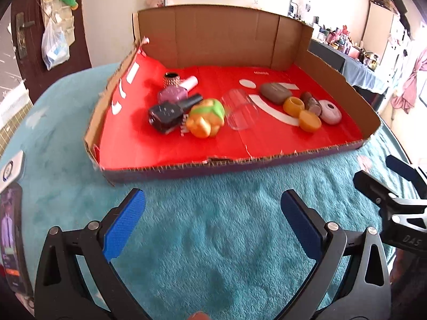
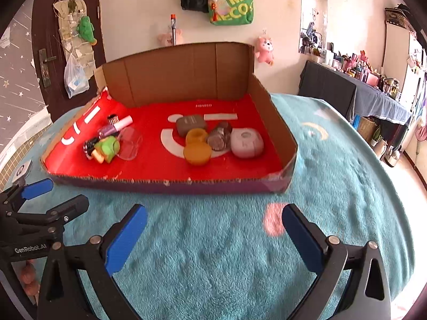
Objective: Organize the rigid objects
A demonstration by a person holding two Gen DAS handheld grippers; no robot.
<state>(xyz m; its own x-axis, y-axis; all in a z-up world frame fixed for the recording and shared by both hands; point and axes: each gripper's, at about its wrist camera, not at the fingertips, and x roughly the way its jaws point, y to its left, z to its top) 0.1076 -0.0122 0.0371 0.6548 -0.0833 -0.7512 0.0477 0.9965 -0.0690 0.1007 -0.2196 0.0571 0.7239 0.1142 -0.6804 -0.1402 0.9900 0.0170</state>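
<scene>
A shallow cardboard tray (image 1: pixel 226 164) (image 2: pixel 165 184) with a red lining lies on a teal blanket. On its left lie a pink nail polish bottle (image 1: pixel 174 92), a dark bottle (image 1: pixel 170 112), a green-orange toy (image 1: pixel 206 118) (image 2: pixel 106 149) and a clear cup (image 1: pixel 240 109) on its side. On its right lie a brown case (image 1: pixel 275 93) (image 2: pixel 190 125), two orange rings (image 1: pixel 309 121) (image 2: pixel 197 153), a wristwatch (image 2: pixel 220 138) and a pale pink case (image 1: pixel 331 112) (image 2: pixel 246 144). My left gripper (image 1: pixel 213 221) and right gripper (image 2: pixel 214 233) are open and empty over the blanket before the tray.
A phone (image 1: pixel 10 240) lies at the blanket's left edge. The right gripper shows in the left view (image 1: pixel 400 186); the left gripper shows in the right view (image 2: pixel 40 208). A cluttered dark table (image 2: pixel 355 90) stands far right. Bags hang on the wall (image 2: pixel 229 2).
</scene>
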